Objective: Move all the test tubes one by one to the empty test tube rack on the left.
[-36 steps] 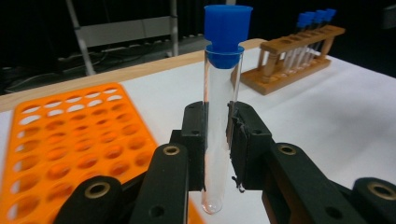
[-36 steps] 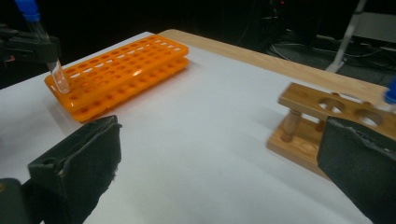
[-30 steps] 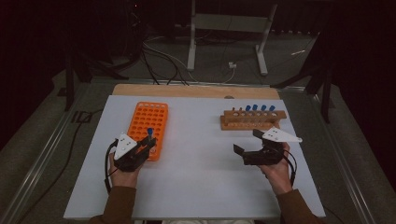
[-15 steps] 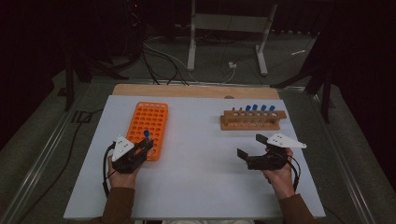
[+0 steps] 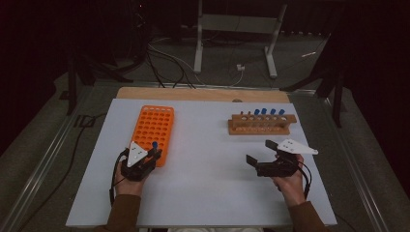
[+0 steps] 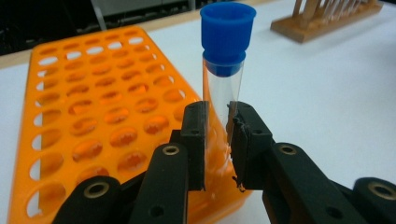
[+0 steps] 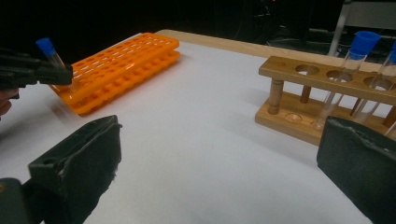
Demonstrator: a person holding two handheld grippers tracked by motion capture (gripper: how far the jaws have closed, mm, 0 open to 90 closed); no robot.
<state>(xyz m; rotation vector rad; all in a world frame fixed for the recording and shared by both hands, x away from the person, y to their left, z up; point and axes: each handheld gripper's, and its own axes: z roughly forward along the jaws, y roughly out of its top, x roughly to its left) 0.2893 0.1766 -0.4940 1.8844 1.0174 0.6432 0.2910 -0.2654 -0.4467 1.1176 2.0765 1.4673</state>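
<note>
The left hand-held gripper (image 6: 217, 135) clamps one blue-capped tube (image 6: 223, 79) at the orange rack's (image 6: 93, 116) near corner, not yet seated, while the right hand-held gripper (image 7: 219, 163) gapes empty and four tubes wait in the wooden rack (image 5: 261, 124).

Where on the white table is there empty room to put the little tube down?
The widest bare stretch of the white table lies between the orange plastic tube rack and the wooden test-tube rack, reaching down between both hands. The near right corner is bare too. It is crowded at the orange rack's near end, where the left gripper holds the blue-capped clear tube.

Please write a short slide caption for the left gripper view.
Left gripper clamps a blue-capped test tube at the near corner of the orange rack.
</note>
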